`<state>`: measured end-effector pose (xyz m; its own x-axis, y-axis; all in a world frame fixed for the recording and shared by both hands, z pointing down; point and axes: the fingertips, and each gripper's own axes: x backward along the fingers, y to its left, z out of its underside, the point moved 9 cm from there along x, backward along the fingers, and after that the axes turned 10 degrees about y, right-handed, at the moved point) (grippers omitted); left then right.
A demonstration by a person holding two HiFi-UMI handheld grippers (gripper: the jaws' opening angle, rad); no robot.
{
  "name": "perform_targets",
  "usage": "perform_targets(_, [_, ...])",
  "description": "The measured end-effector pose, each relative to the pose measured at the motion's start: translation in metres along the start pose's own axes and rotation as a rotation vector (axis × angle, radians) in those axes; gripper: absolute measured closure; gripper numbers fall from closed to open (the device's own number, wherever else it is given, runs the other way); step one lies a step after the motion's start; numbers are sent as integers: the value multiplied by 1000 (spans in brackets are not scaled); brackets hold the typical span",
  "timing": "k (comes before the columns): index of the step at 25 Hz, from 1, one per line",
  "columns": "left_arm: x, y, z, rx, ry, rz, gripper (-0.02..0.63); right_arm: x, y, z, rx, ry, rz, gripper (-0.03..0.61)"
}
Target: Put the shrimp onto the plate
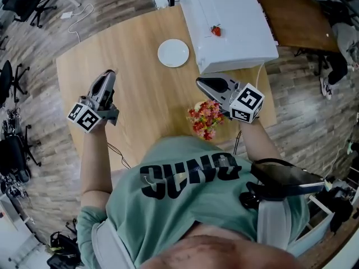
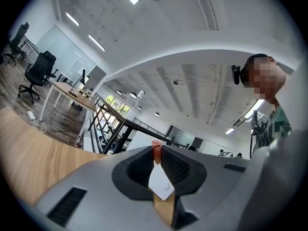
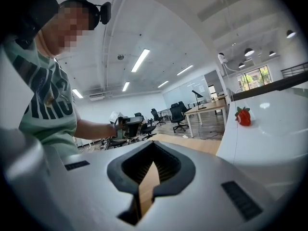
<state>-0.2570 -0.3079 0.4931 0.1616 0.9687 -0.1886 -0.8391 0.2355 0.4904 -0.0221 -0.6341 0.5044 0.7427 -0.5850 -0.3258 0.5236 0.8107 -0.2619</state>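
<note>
**Left gripper's got the shrimp, plate is bare**

The light wooden table has a smooth, fine-grained top. On its far side sits a small round white plate, glossy and with nothing on it. Right of the plate is a long white box-like surface with a red strawberry on top.

The shrimp is a tiny orange-pink nub, and only its end shows. It's pinched right at the tips of the left gripper, whose ribbed grey jaws are nearly together on it. That gripper is over the left part of the table, well apart from the plate.

The right gripper has its jaws closed tip to tip with nothing between them. It's just beside a lumpy heap of red, yellow and pink pieces at the near edge.
</note>
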Motion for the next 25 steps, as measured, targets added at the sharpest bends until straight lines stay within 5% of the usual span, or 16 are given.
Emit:
perform_targets(16, [-129,49,20,32,175,136,566,-51,-26,20,88,62,11,572])
perform_targets(25, [-190,85,63,87,263,191,566,-83,-45,38,123,109,75,572])
